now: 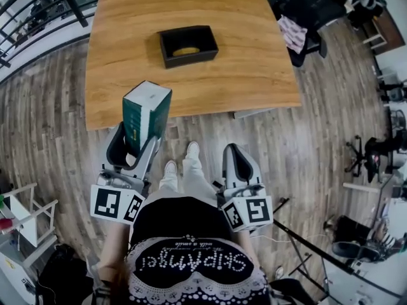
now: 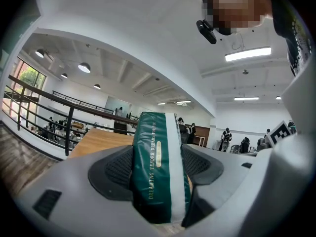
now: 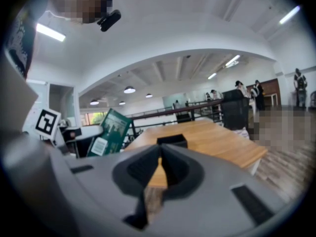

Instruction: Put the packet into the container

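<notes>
A green and white packet stands upright in my left gripper, which is shut on its lower part, short of the near edge of the wooden table. In the left gripper view the packet fills the space between the dark pads. A black rectangular container sits mid-table with something yellowish inside it. My right gripper hangs shut and empty over the floor. From the right gripper view I see the closed jaws of that gripper, the container beyond and the packet to the left.
Chairs draped with dark clothing crowd the table's far right corner. A railing runs along the upper left. A white rack stands at the left and a stand's legs at the lower right. White shoes show between the grippers.
</notes>
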### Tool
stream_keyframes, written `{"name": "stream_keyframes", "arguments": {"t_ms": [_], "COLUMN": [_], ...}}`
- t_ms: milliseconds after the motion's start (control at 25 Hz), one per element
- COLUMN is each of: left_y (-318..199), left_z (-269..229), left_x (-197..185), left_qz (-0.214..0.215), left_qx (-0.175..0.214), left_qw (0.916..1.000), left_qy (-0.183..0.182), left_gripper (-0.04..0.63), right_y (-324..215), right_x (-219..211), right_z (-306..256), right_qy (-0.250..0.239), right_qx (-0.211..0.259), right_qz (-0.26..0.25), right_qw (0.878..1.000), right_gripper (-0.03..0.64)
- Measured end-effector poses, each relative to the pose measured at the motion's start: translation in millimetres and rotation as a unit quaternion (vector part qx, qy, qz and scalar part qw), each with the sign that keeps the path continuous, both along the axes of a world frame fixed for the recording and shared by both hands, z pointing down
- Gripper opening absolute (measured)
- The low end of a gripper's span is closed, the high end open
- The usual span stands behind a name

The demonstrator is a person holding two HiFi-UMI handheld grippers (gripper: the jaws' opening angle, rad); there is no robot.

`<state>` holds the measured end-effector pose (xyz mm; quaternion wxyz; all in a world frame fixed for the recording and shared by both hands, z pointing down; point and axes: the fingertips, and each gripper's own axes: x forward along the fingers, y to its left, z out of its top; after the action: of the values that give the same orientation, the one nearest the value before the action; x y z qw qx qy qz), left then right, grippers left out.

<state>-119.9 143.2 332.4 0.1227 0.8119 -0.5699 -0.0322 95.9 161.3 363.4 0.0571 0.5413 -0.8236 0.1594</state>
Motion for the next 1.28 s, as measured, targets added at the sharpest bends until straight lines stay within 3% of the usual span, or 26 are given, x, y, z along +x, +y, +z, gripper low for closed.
{"name": "stream_keyframes", "arguments": {"t_ms": [800,1280], "left_y": [-81,-96], "left_z": [-14,-37], "left_x": [34,48], "left_qz": [-0.091,-0.156], "left_qx": [0.023,0.054], "left_qw": [0.9955,0.9862], "left_qy": [-0.011,0.005], "left_gripper": [0.334,0.334], "right_y": [-121,-160], "right_x": [43,63], "right_z": [-5,-6], "right_qy": [-0.004,-0.016], "right_qx": [0.019,0.033], "right_qz": [-0.077,-0.124], "right_qw": [0.997,0.992], "right_gripper": [0.041,0.041]}}
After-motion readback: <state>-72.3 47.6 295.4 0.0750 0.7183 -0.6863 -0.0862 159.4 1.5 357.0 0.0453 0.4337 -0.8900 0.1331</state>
